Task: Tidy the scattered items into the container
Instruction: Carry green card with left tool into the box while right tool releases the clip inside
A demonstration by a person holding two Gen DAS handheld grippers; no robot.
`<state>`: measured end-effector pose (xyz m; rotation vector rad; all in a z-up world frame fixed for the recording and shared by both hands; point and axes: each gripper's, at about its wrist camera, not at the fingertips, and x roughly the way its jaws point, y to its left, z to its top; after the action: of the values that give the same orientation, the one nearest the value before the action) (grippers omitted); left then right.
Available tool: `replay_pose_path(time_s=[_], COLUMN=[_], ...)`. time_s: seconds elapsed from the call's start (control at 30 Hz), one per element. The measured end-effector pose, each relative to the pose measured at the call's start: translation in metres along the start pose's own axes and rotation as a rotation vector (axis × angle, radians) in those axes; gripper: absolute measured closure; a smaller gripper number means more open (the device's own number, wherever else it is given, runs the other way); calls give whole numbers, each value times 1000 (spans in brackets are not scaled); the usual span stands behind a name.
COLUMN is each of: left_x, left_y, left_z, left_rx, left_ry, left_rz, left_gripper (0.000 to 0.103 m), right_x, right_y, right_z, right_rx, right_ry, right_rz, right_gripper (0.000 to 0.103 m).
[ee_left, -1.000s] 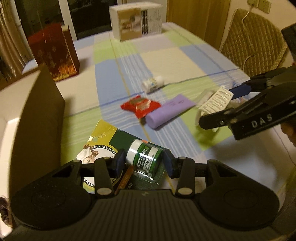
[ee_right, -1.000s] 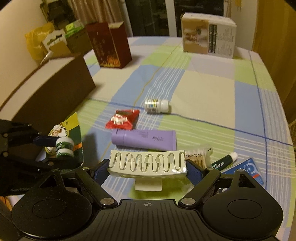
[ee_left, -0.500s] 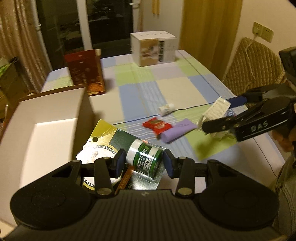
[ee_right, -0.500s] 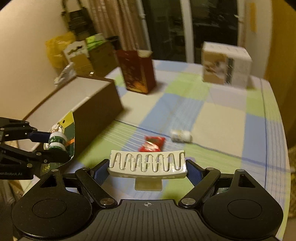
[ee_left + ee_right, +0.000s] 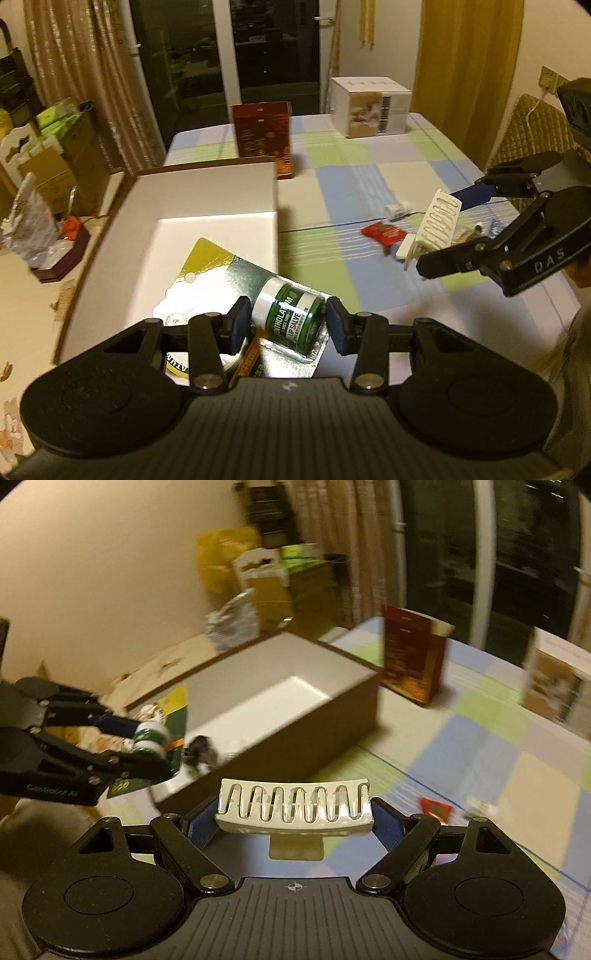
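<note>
The checked surface [image 5: 369,177] now sits lower and farther in both wrist views than a second ago, so both tools have been lifted and swung toward the open box [image 5: 207,206], whose white interior now fills the left view's middle. That box is the container, and apart from a dark blurred shape at its near corner in the right view, which I cannot identify, it looks empty.

The left gripper [image 5: 284,325] has its jaws narrowed onto the lip salve pack [image 5: 290,319], a green jar on a yellow and green card that hangs over the box's near edge; release looks close.

The right gripper [image 5: 293,818] has its jaws clamped on the ends of the white hair claw [image 5: 293,805], carried above the surface just short of the box's brown wall.

Left behind on the cloth, well apart from the box, are the red packet [image 5: 384,233] and small white bottle [image 5: 397,209], so tidying is at an early stage.
</note>
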<state>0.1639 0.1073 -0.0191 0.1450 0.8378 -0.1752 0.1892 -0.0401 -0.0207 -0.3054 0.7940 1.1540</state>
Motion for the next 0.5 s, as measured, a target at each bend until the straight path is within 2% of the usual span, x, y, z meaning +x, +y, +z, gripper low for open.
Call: replay_pose_path(time_s=[0.17,0.5], left_x=[-8,6], left_y=[31,80], left_z=[0,15], left_rx=[-10,91], left_ry=[-12,-30], left_rz=[41,83], left_gripper=[64,64], right_x=[25,81], right_y=[21,39], right_z=[24,81], right_rx=[-56,-141], right_ry=[-12,-51], right_rz=[52,120], right_gripper=[15,15])
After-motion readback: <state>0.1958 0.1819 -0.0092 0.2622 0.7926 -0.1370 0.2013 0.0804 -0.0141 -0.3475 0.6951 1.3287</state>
